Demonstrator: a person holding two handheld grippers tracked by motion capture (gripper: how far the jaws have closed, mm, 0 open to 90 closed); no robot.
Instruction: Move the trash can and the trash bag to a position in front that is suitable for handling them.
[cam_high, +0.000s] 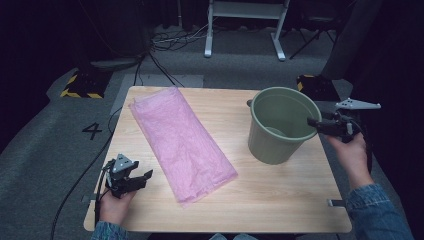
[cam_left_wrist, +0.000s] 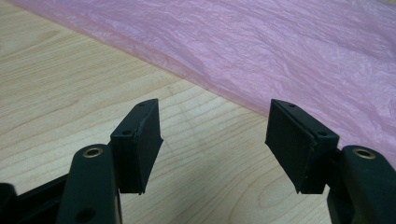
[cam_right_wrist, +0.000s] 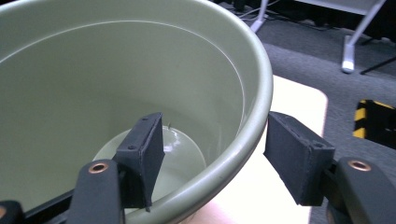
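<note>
Our left gripper (cam_high: 131, 181) hovers wide open, empty, beside the pink bag (cam_high: 180, 142) lying flat mid-table. Our right gripper (cam_right_wrist: 212, 158) straddles the bin (cam_high: 277, 125) rim, unclosed; a hard clamp might tip the bin.

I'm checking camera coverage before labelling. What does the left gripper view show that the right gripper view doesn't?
Left gripper view alone: the crinkled pink plastic sheet lying flat, and the left claw open above wood just short of the sheet's edge.

Right gripper view alone: the green bucket seen from its rim, with the right claw open astride that rim, one jaw inside and one outside, plus grey floor and a white frame leg beyond.

Both: a pair of black jaws spread apart, and the light wooden table.
</note>
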